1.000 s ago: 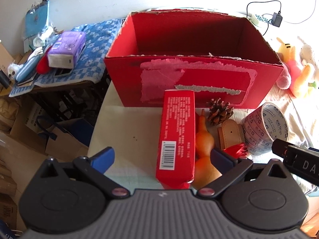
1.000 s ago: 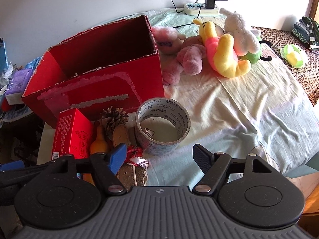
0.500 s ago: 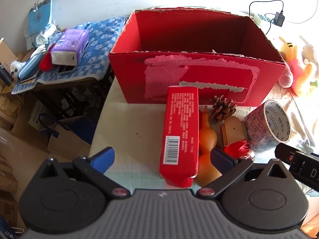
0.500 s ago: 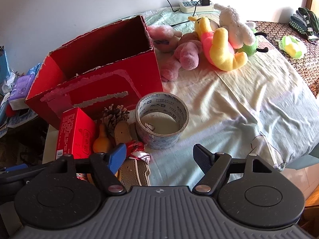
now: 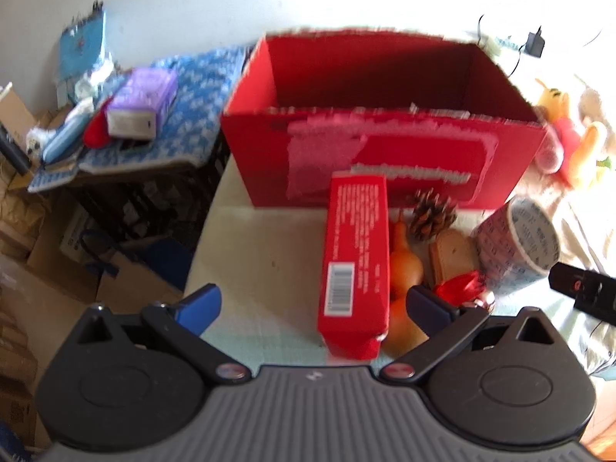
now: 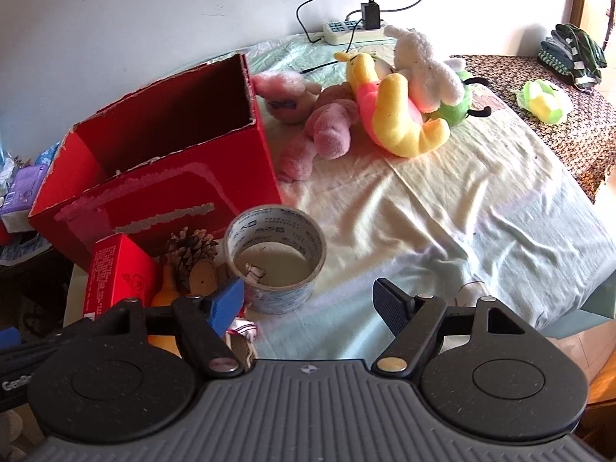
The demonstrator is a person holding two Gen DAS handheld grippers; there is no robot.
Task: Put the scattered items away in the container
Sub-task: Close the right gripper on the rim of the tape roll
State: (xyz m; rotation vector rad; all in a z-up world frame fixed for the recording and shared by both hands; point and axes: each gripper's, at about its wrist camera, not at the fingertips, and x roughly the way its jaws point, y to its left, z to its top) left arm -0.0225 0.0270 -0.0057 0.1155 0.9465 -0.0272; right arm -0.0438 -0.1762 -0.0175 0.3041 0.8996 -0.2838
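While both my grippers gape empty, left gripper (image 5: 312, 302) straddles the small red box (image 5: 356, 258), long axis toward the container (image 5: 385, 169); right gripper (image 6: 308, 300) farther off.

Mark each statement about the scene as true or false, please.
1. The red box holds the tape roll. False: the roll stands on the cloth outside, in front of the box.
2. The pine cone lies between the box and the gourd. True.
3. The right gripper grips the roll. False: its jaws stand open, holding nothing.
4. The carton lies left of the gourd in the left wrist view. True.
5. The left gripper is open. True.
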